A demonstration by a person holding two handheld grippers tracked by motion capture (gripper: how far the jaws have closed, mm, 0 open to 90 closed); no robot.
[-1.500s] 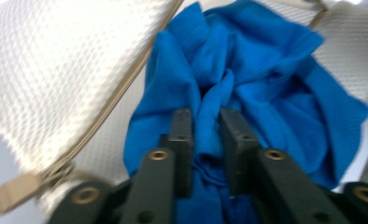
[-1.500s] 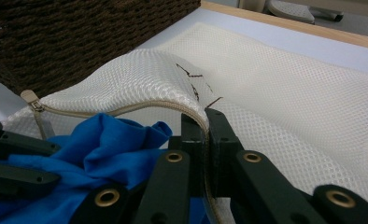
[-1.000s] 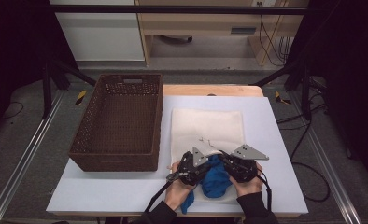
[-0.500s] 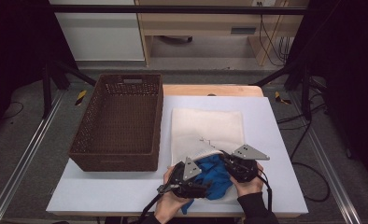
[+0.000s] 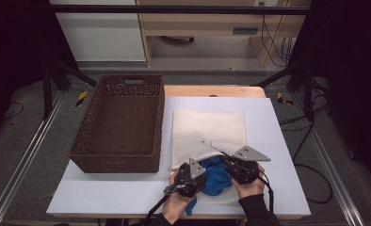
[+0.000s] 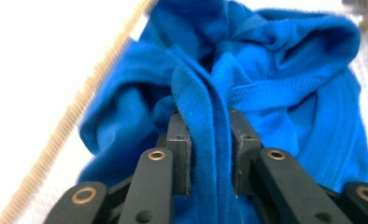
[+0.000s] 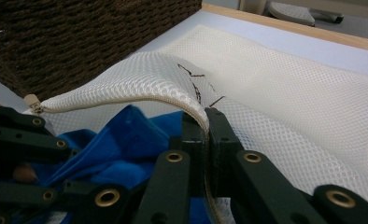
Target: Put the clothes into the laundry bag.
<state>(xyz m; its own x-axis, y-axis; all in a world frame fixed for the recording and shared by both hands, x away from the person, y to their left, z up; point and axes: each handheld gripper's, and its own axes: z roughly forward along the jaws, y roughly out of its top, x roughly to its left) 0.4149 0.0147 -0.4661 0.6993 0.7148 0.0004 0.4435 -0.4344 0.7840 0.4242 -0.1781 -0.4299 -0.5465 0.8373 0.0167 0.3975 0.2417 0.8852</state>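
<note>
Pinching a fold of the blue garment (image 6: 247, 84) with my left gripper (image 6: 209, 154), I had its jaws pressed on the cloth at the table's near edge, while my right gripper (image 7: 204, 140) clamped the mesh laundry bag's (image 7: 285, 107) zippered rim, lifted above it beside the wicker basket (image 5: 120, 122).

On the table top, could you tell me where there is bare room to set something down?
Bare strips of the table lie right of the mesh laundry bag and along the front edge below the wicker basket. It is crowded at front centre, where both grippers hold the bag's edge and the blue garment.
</note>
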